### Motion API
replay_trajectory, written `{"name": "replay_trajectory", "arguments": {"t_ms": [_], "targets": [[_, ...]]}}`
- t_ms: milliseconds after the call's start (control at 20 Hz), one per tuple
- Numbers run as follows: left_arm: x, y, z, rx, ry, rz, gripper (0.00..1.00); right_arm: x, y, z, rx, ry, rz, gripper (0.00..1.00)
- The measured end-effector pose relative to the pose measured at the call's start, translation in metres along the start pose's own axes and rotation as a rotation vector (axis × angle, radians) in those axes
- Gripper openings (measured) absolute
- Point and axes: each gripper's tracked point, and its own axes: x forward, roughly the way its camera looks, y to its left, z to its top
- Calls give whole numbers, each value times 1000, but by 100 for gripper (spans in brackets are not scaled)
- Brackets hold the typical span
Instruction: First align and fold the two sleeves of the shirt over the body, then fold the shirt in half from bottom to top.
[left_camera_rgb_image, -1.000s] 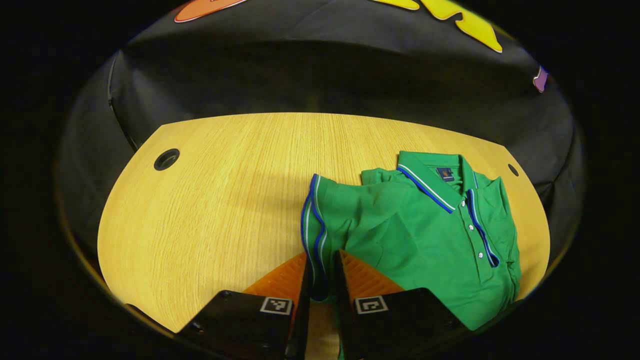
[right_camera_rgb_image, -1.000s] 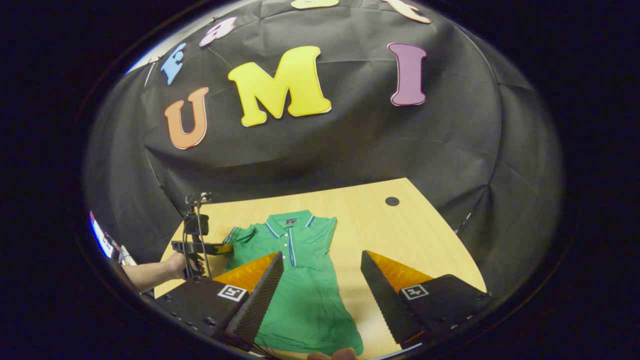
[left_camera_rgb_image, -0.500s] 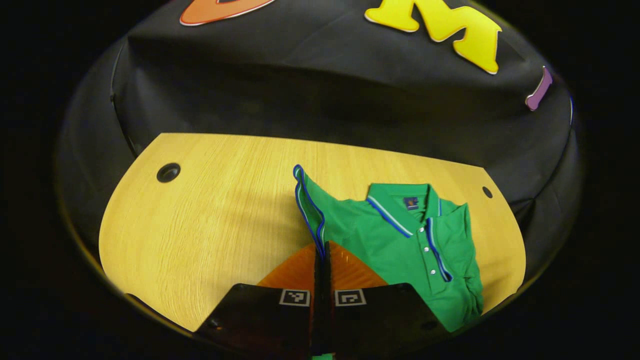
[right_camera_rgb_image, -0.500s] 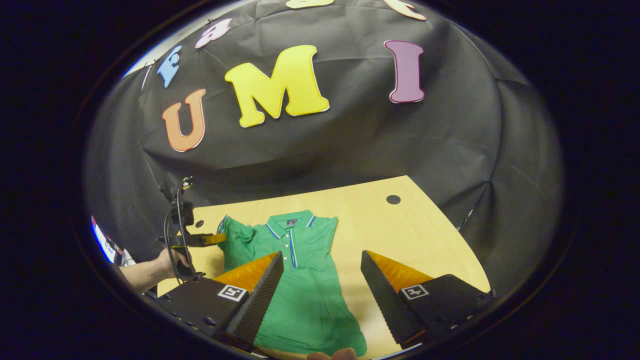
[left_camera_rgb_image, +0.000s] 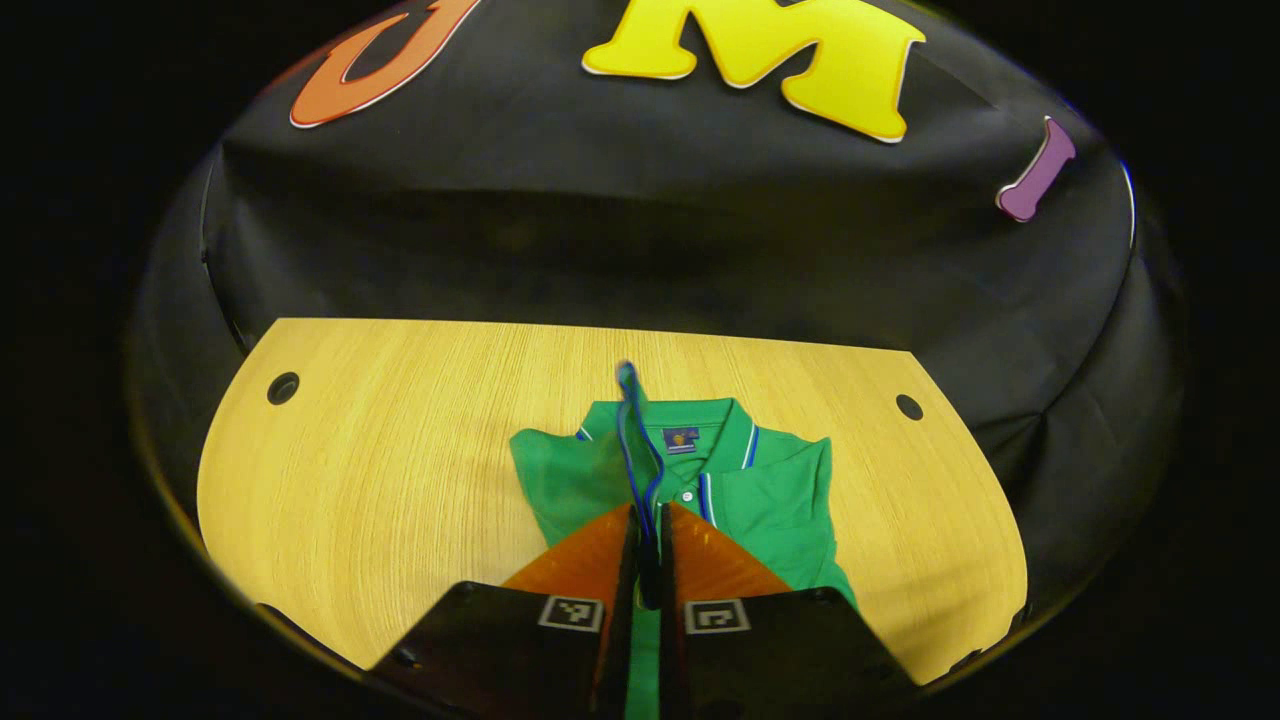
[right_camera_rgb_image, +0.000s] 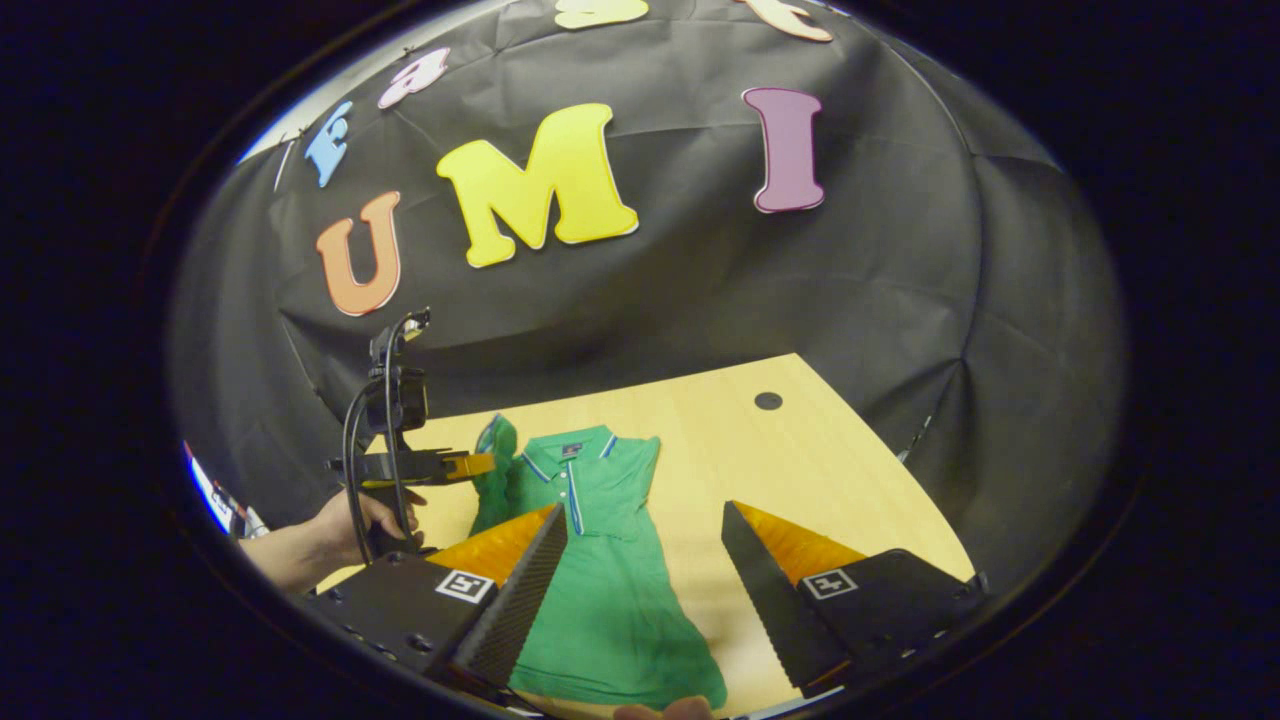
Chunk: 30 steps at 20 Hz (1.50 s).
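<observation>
My left gripper (left_camera_rgb_image: 648, 520) has its jaws closed tight on the blue-trimmed cuff of the left sleeve (left_camera_rgb_image: 632, 440), and the cloth stands up out of them on edge, rising toward 12 o'clock in the left gripper view. Past it the green shirt (left_camera_rgb_image: 770, 500) lies on the tabletop (left_camera_rgb_image: 400, 440), collar toward 12 o'clock, buttons up, the far sleeve already lying folded over the body.

In the right gripper view my right gripper (right_camera_rgb_image: 645, 545) hangs above the shirt's lower half with its jaws wide apart and nothing between them. The shirt (right_camera_rgb_image: 610, 600) runs from the collar at 12 o'clock to the hem near 6 o'clock. At 9 o'clock my left hand (right_camera_rgb_image: 365, 515) holds the left gripper (right_camera_rgb_image: 480, 465), with the lifted sleeve (right_camera_rgb_image: 497, 470) at its tip.
</observation>
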Motion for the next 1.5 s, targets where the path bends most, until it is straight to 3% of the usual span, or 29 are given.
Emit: {"name": "replay_trajectory", "arguments": {"t_ms": [50, 150, 200, 500, 550, 750, 850, 1000, 1150, 1500], "targets": [[-10, -7, 6, 9, -21, -14, 29, -2, -1, 3, 2, -11, 0, 96], [-29, -6, 18, 27, -76, 7, 76, -6, 0, 2, 1, -22, 3, 91], [-39, -6, 27, 41, -102, 13, 100, -6, 1, 3, 1, -24, 9, 96], [-126, 18, 57, 77, -278, 97, 100, -17, 22, 6, -57, -65, 58, 95], [-141, 20, 58, 68, -300, 101, 100, -21, 27, 7, -79, -75, 70, 91], [-198, 29, 42, 27, -345, 92, 100, -37, 41, 4, -164, -120, 103, 100], [-222, 36, 32, 19, -372, 106, 100, -47, 48, -2, -187, -133, 117, 95], [-254, 48, 11, 46, -418, 151, 100, -56, 47, -14, -203, -138, 128, 100], [-269, 55, -20, 75, -409, 176, 100, -59, 35, -36, -211, -126, 119, 96], [-275, 70, -103, 58, -345, 147, 100, -58, 7, -104, -244, -33, 100, 96]]}}
